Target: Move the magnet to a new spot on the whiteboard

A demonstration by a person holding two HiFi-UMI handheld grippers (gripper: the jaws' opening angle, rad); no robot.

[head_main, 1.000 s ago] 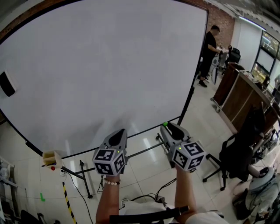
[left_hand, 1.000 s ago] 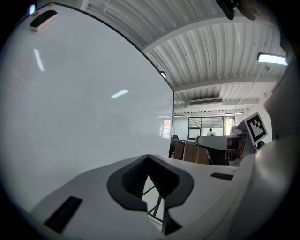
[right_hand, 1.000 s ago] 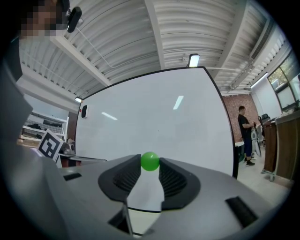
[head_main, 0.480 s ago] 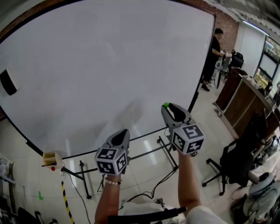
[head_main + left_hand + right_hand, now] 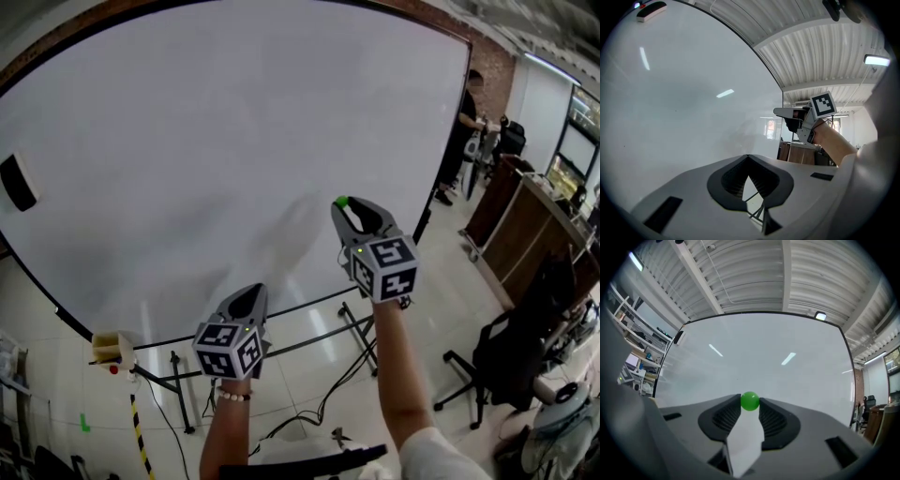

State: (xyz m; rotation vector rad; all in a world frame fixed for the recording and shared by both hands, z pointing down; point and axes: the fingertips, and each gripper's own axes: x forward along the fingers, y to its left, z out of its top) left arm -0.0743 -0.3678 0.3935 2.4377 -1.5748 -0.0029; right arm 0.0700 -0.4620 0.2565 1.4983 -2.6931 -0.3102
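A small round green magnet [image 5: 750, 401] sits pinched between the tips of my right gripper [image 5: 750, 402], which is shut on it. From the head view the magnet [image 5: 342, 202] shows at the front of my right gripper [image 5: 345, 208], raised close in front of the large whiteboard [image 5: 216, 141]. My left gripper [image 5: 246, 302] hangs lower and to the left, near the board's bottom edge. Its jaws meet at the tips with nothing between them [image 5: 748, 159]. The whiteboard [image 5: 759, 362] fills the right gripper view ahead.
A black eraser [image 5: 16, 181] sticks to the board's left edge. A small tray [image 5: 112, 347] hangs at the board's lower left corner on the stand [image 5: 178, 384]. A person [image 5: 466, 122], a wooden counter [image 5: 534, 225] and an office chair [image 5: 511, 347] are at the right.
My right gripper has risen with the green magnet and shifted left, up in front of the whiteboard. My left gripper has drifted slightly left and down in the view.
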